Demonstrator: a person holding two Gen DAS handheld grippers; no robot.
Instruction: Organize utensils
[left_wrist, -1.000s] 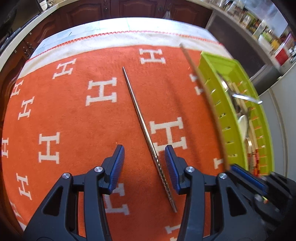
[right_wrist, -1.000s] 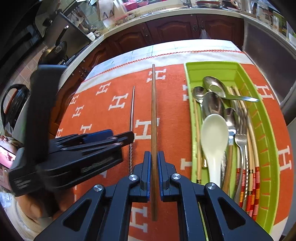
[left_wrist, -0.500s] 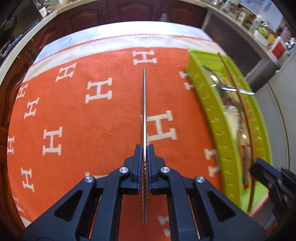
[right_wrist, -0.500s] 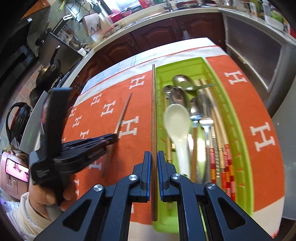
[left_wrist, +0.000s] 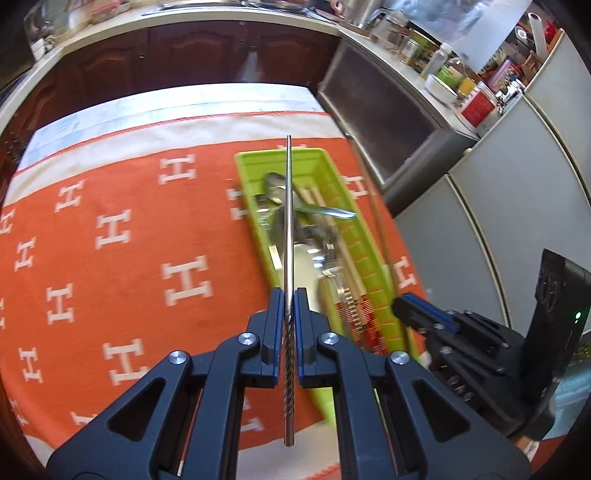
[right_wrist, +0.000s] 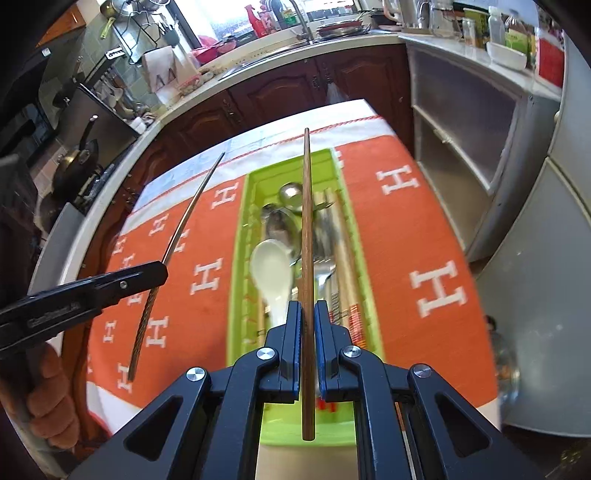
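Note:
My left gripper (left_wrist: 289, 300) is shut on a metal chopstick (left_wrist: 288, 229) with a twisted grip end; it is lifted off the cloth and points over the green utensil tray (left_wrist: 373, 273). The right wrist view shows that chopstick (right_wrist: 173, 247) curving up from the left gripper (right_wrist: 159, 271) at the left. My right gripper (right_wrist: 307, 310) is shut on a wooden chopstick (right_wrist: 306, 221), held above the green tray (right_wrist: 236, 280). Inside the tray lie a white spoon (right_wrist: 271, 269), metal spoons, forks and chopsticks. The right gripper (left_wrist: 400, 304) shows at the lower right of the left wrist view.
An orange cloth with white H marks (left_wrist: 122, 258) covers the table. Dark wood cabinets (right_wrist: 280, 96) run along the far side, a grey cabinet (right_wrist: 465, 147) stands to the right. A person's hand (right_wrist: 51, 398) holds the left gripper's handle.
My left gripper closed on the metal chopstick, lifted it off the cloth and swung over the tray. My right gripper carried the wooden chopstick from over the cloth to above the tray.

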